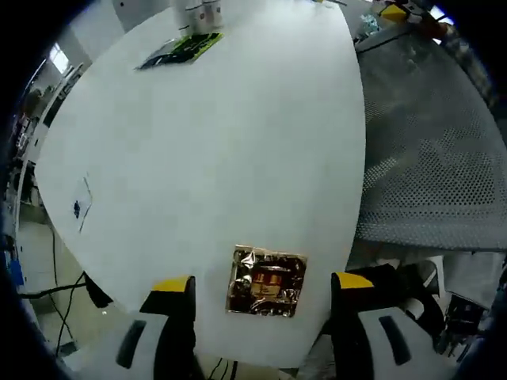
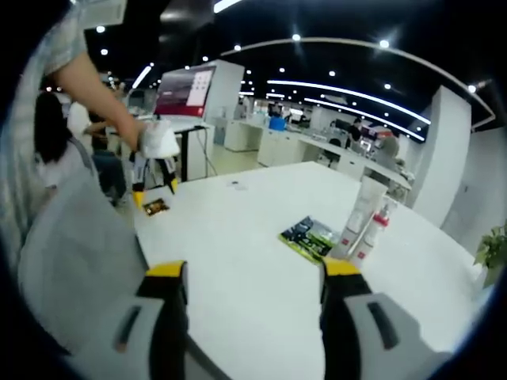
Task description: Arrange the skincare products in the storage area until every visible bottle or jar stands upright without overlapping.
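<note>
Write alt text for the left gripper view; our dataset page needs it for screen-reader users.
Open left claw hovers over a white table, a gold foil packet lying between its yellow-tipped jaws. A dark green packet lies at the far end; a grey mesh chair stands beside the table.

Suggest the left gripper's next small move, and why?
Probably lower the left gripper onto the gold packet and close. Its jaws stand open either side of the packet, which lies flat near the table edge, far from the tubes standing upright beside the green packet. The right gripper is open with nothing between its jaws.
</note>
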The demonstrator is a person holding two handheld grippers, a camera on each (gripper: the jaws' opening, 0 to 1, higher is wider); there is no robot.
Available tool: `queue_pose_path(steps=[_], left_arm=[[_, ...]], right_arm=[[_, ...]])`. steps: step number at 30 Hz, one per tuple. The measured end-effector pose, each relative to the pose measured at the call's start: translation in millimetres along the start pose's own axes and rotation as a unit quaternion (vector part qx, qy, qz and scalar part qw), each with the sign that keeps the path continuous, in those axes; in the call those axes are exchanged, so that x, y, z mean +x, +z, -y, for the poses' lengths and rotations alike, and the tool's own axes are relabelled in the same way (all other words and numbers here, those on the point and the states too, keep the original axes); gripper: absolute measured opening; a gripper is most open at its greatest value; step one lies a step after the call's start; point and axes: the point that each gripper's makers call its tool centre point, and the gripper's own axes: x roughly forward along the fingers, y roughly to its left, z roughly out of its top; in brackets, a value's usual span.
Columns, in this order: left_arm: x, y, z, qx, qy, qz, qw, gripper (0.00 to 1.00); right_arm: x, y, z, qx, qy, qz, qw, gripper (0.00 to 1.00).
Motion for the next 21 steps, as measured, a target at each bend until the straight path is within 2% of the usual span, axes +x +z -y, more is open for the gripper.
queue_pose_path(steps=[3,4,5,7,8,9,13,16,21], left_arm=[[5.2,-2.7,-2.1,0.008,0.014,-0.011,0.9998,0.65],[6.9,-6.3,-2.0,0.007,0.016,-0.023,0.9996,0.63],[7.4,-13.2,-0.3,0.022,0.018,-0.051,0.9983,0.63],[11.9,-10.5,6.8,0.056,0.005,-0.044,0.9974,0.65],[9.1,-14.9,3.6,0.078,0.014,-0.061,0.9950,0.64],[8.4,-14.6,0.6,0.083,0.021,-0.061,0.9944,0.61],[8.1,-12.8,-1.7,0.063,0.019,-0.057,0.9962,0.60],[7.5,-11.9,1.9,0.080,0.019,-0.051,0.9953,0.58],[6.5,-12.1,5.7,0.076,0.018,-0.041,0.9961,0.52]], right_arm=[[-1.6,-0.1,0.6,-0.003,-0.004,0.000,1.0000,0.65],[-1.9,-0.2,1.1,-0.004,-0.005,0.000,1.0000,0.65],[-2.3,-0.6,1.9,-0.005,-0.008,-0.001,1.0000,0.65],[-2.5,-1.6,2.9,-0.004,-0.009,-0.002,0.9999,0.65],[-2.4,-1.8,3.1,-0.004,-0.010,-0.003,0.9999,0.65],[-2.4,-2.0,3.2,-0.004,-0.009,-0.003,0.9999,0.65],[-1.8,-0.7,1.6,-0.009,-0.007,-0.001,0.9999,0.65],[-1.3,-1.7,2.2,-0.011,-0.010,-0.003,0.9999,0.65],[-1.0,-0.6,2.3,-0.012,-0.009,-0.001,0.9999,0.65]])
